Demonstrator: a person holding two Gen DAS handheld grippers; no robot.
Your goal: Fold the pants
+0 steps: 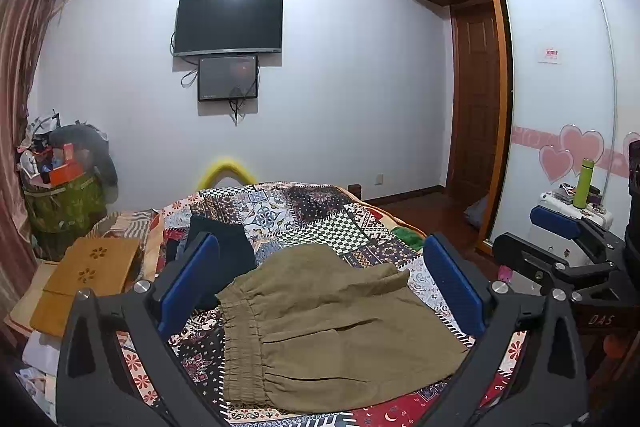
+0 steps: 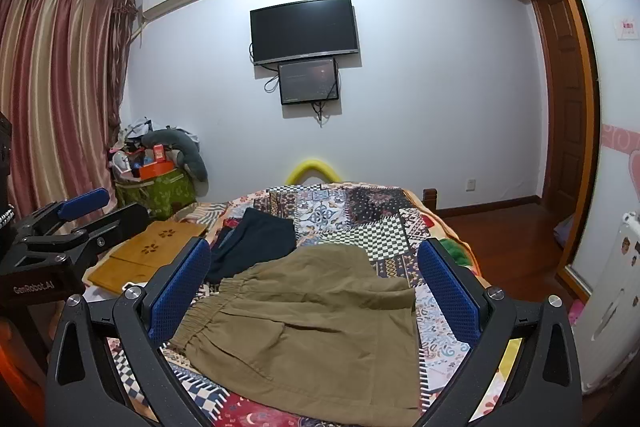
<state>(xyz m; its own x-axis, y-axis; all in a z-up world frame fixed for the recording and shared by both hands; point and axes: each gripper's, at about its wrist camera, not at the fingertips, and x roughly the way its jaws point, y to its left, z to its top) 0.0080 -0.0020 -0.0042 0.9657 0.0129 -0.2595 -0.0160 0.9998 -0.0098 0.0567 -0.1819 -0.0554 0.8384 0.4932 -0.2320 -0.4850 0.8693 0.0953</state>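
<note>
Khaki pants lie flat-ish on the patchwork bedspread, already doubled over, elastic waistband toward the left, a dark garment just behind them. Left gripper and right gripper both hover above the cloth, jaws spread wide, holding nothing. Fabric looks light, soft, limp, will sag and drag, not slippery. Best bet: pinch the bunched waistband with one, the hem edge on the right with the other, lift low

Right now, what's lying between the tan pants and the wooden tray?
A dark garment lies between the pants and the tray, seen in both views.
</note>
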